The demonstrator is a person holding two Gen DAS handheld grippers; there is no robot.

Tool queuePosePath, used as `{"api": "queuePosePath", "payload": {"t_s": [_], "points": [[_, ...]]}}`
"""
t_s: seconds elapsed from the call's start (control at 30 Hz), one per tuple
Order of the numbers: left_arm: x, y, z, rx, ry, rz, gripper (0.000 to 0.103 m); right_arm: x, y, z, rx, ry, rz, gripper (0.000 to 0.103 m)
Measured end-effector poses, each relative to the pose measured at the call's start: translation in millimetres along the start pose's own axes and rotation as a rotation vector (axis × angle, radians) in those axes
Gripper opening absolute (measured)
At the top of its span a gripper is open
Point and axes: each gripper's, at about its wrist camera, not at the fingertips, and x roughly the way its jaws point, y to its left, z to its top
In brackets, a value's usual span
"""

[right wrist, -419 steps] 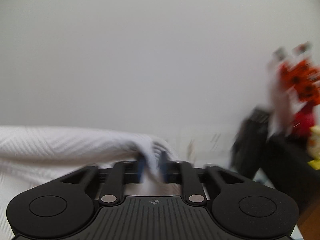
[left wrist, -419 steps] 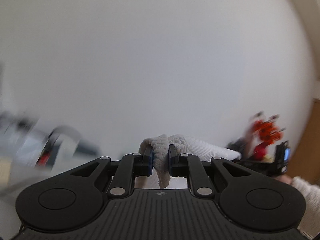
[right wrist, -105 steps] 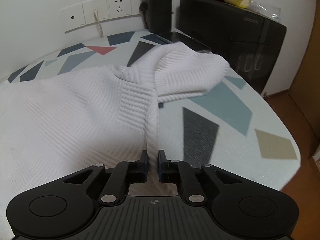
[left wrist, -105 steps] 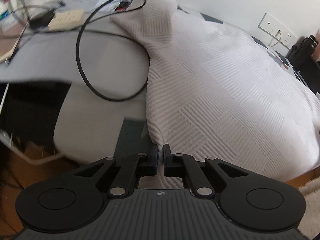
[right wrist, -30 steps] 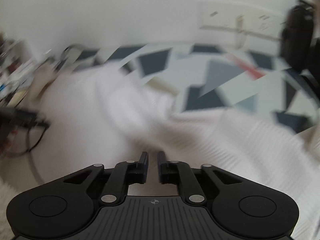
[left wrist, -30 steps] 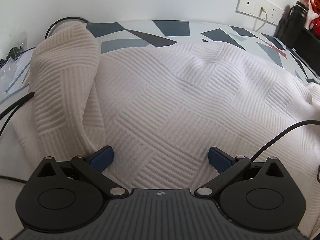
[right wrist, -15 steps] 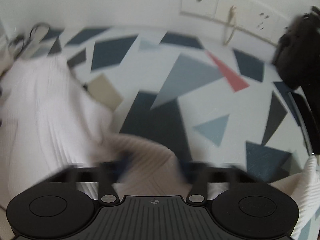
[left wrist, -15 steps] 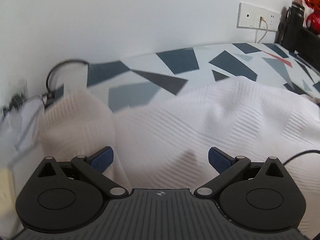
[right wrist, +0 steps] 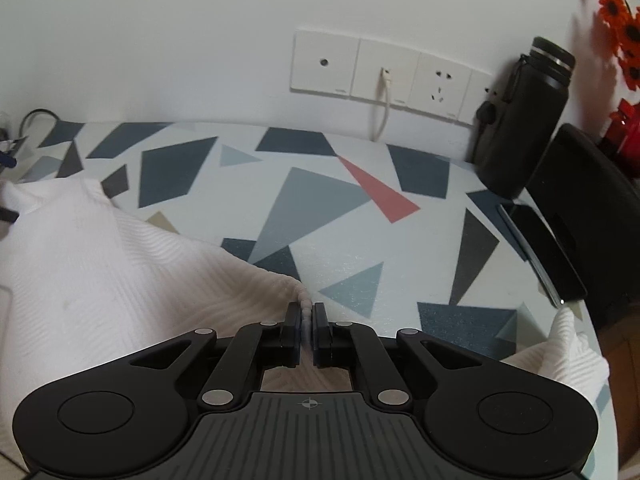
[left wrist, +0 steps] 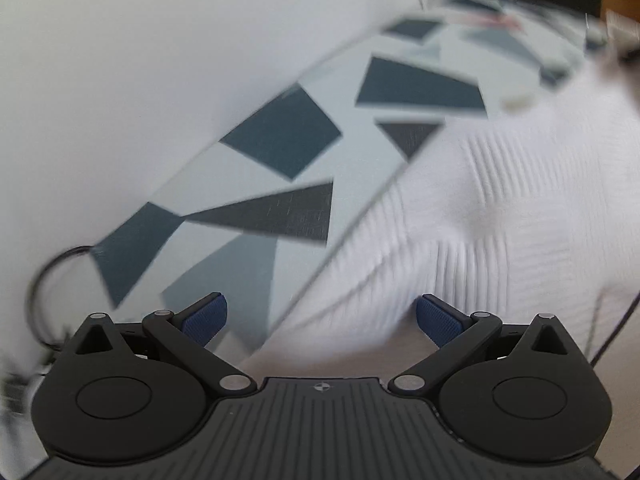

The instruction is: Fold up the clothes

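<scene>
Here right gripper (right wrist: 307, 322) pinching edge of white sweater (right wrist: 100, 276), jaws just closed on it. Left gripper (left wrist: 320, 320) spread wide, nothing between pads. Sweater lies on patterned table (right wrist: 340, 248). No legible writing; wall sockets (right wrist: 392, 74) unlabelled.

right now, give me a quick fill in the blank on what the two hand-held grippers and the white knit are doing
1. The right hand-held gripper is shut on an edge of the white knit ____.
2. The left hand-held gripper has its jaws wide ____, with nothing clamped.
3. The one thin triangle on the patterned tablecloth that is neither blue nor grey is ____.
4. The black bottle stands next to the wall ____.

Missing words: garment; open; red; sockets
</scene>
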Motion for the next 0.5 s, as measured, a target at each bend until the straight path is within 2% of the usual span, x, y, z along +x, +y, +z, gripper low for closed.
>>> {"api": "queuePosePath", "payload": {"t_s": [0.03, 0.07, 0.1, 0.13, 0.2, 0.37, 0.43, 0.5], "points": [[0, 6, 1, -0.056, -0.003, -0.060, 0.077, 2, 0, 1, 0.013, 0.002, -0.007, 0.004], [0, 12, 1, -0.111, -0.005, -0.119, 0.044, 3, 0, 1, 0.024, -0.001, -0.009, 0.004], [-2, 15, 2, -0.141, -0.010, -0.148, 0.036, 2, 0, 2, 0.036, -0.004, -0.010, 0.004], [-8, 13, 1, -0.129, -0.019, -0.127, 0.016, -2, 0, 3, 0.034, -0.014, -0.008, 0.004], [-22, 7, -2, -0.105, -0.040, -0.093, 0.011, -15, 0, 3, 0.020, -0.041, 0.003, 0.004], [-76, -3, -21, -0.065, -0.143, -0.093, 0.010, -64, 0, -5, -0.015, -0.116, 0.052, 0.004], [-101, -12, -35, -0.026, -0.186, -0.111, 0.010, -82, 6, -15, -0.029, -0.122, 0.068, 0.004], [-115, -29, -50, 0.040, -0.191, -0.159, 0.010, -96, 14, -28, -0.043, -0.110, 0.086, 0.004]]}}
